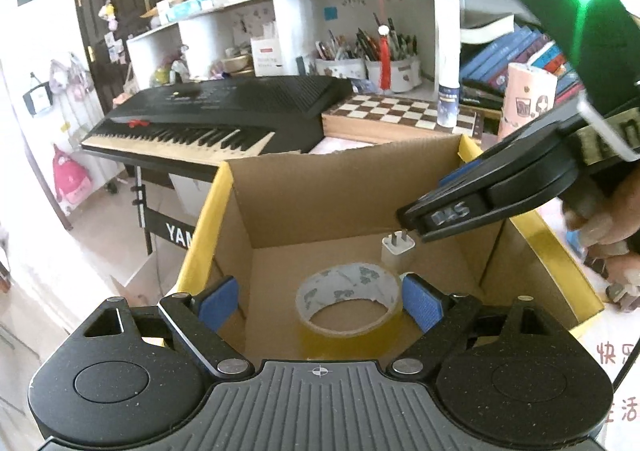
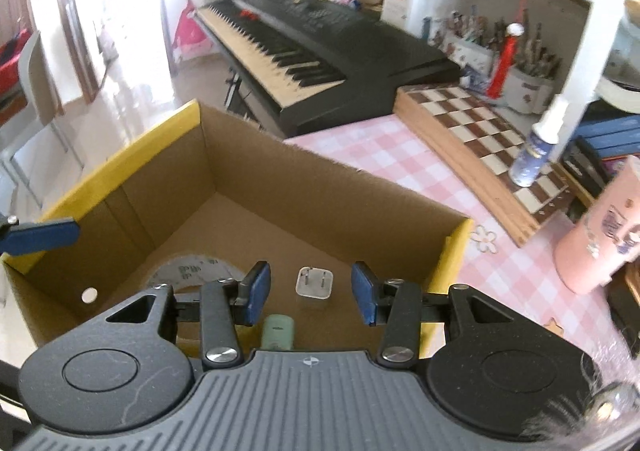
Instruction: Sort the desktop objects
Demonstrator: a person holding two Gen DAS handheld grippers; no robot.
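An open cardboard box with yellow-edged flaps [image 1: 400, 187] [image 2: 328, 187] stands on the pink checked tablecloth. Inside lie a roll of tape [image 1: 347, 301] [image 2: 188, 269], a white charger plug [image 1: 397, 251] [image 2: 314, 283] and a small pale green item [image 2: 278, 331]. My left gripper [image 1: 320, 301] is open above the box, its blue pads on either side of the tape roll. My right gripper [image 2: 310, 293] is open and empty above the plug. It also shows in the left wrist view [image 1: 408, 221], coming in from the right over the box.
A black keyboard [image 1: 216, 119] [image 2: 320, 51] stands behind the box. A wooden chessboard [image 1: 400, 113] [image 2: 492, 139] carries a small bottle [image 1: 447, 103] [image 2: 534, 155]. A pink cup [image 1: 526, 99] [image 2: 600, 235] stands at the right. Shelves with pen holders and books [image 1: 516, 55] line the back.
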